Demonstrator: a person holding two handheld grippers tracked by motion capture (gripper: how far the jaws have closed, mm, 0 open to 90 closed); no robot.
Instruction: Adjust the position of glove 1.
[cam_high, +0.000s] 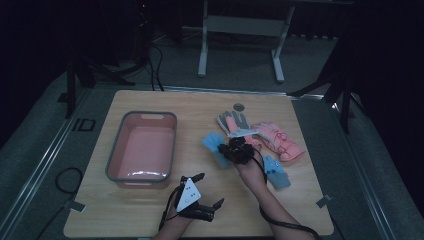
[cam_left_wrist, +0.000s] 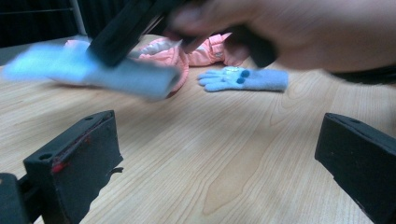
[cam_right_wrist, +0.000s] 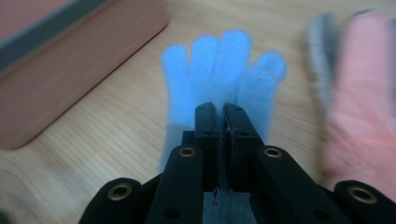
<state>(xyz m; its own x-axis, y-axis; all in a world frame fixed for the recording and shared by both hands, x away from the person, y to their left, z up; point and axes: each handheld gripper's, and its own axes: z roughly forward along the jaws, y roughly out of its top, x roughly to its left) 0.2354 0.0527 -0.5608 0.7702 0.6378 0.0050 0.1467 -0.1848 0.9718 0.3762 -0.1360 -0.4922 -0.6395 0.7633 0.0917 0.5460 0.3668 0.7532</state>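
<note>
Gloves lie at centre right of the high view on the wooden table (cam_high: 150, 205). Right gripper (cam_right_wrist: 223, 108) has its jaws pinched together on a blue glove (cam_right_wrist: 219, 70), raised above the tabletop. Left gripper (cam_high: 209, 189), low in the frame, sits with jaws spread wide, holding nothing. Pink tub (cam_high: 116, 159) stands centre left.

**Layout on the table**

The basin (cam_high: 142, 147) sat on the table (cam_high: 200, 210) at about nine o'clock from the centre. At two to three o'clock lay a cluster of gloves: one glove (cam_high: 216, 145) nearest the basin, a second glove (cam_high: 233, 121) behind it at twelve o'clock, a pair (cam_high: 280, 140) to its three o'clock, and another glove (cam_high: 276, 172) at five o'clock. The left gripper (cam_high: 207, 190) lay at six o'clock, just before the basin's near right corner.
</note>
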